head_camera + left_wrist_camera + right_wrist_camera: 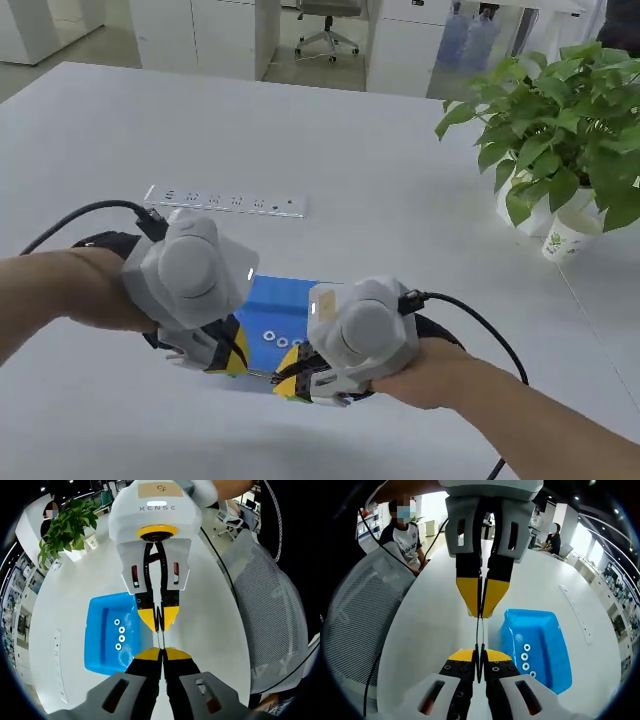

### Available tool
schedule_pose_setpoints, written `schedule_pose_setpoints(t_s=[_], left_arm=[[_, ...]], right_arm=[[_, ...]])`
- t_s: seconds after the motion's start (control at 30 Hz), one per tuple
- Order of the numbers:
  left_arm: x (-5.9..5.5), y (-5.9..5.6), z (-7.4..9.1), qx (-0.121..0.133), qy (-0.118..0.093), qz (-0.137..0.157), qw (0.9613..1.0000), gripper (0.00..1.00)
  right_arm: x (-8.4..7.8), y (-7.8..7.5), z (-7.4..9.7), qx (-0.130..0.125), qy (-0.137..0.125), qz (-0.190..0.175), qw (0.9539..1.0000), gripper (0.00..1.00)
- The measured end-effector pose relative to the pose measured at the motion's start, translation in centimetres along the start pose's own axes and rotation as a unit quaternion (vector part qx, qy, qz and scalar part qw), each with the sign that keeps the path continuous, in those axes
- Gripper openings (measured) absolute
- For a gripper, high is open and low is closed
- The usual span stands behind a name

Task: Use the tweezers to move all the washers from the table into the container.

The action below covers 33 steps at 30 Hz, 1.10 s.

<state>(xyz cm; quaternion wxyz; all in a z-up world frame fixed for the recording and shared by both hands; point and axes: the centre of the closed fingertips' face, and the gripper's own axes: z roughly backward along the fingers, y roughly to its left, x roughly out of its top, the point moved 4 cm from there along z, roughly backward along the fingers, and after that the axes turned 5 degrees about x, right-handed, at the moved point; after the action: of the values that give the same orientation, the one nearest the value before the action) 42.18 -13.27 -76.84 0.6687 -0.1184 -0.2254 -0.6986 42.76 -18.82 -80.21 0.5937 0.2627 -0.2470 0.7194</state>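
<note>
On the white surface (420, 180), the blue container (100, 652) sat just beside both hand-held grippers, on the side away from the person. The left hand-held gripper (161, 651) and right hand-held gripper (479, 656) faced tip to tip, jaws together, each clamped on one end of the tweezers (160, 637). The tweezers' long axis ran straight between them, along the container's near wall, neither hand nearer. They were thin and hard to make out. Washers (120, 634): small white rings in a row inside the container. Probably a regrip before the next pick.
</note>
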Motion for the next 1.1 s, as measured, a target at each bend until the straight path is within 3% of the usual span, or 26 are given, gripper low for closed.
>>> schedule_pose_setpoints(t_s=[0.17,0.6,1.1], left_arm=[[-0.2,-0.5,-0.9,0.007,-0.003,-0.007,0.9999,0.10],[-0.9,-2.9,-2.7,-0.014,-0.005,0.001,0.9999,0.14],[-1.9,-4.7,-4.9,0.001,-0.006,0.009,0.9999,0.08]], right_arm=[[-0.6,0.9,-0.3,0.010,0.010,0.001,0.9999,0.08],[-1.8,3.0,-1.1,0.021,0.022,-0.010,0.9995,0.08],[-2.8,4.3,-2.4,0.023,0.022,-0.027,0.9991,0.08]])
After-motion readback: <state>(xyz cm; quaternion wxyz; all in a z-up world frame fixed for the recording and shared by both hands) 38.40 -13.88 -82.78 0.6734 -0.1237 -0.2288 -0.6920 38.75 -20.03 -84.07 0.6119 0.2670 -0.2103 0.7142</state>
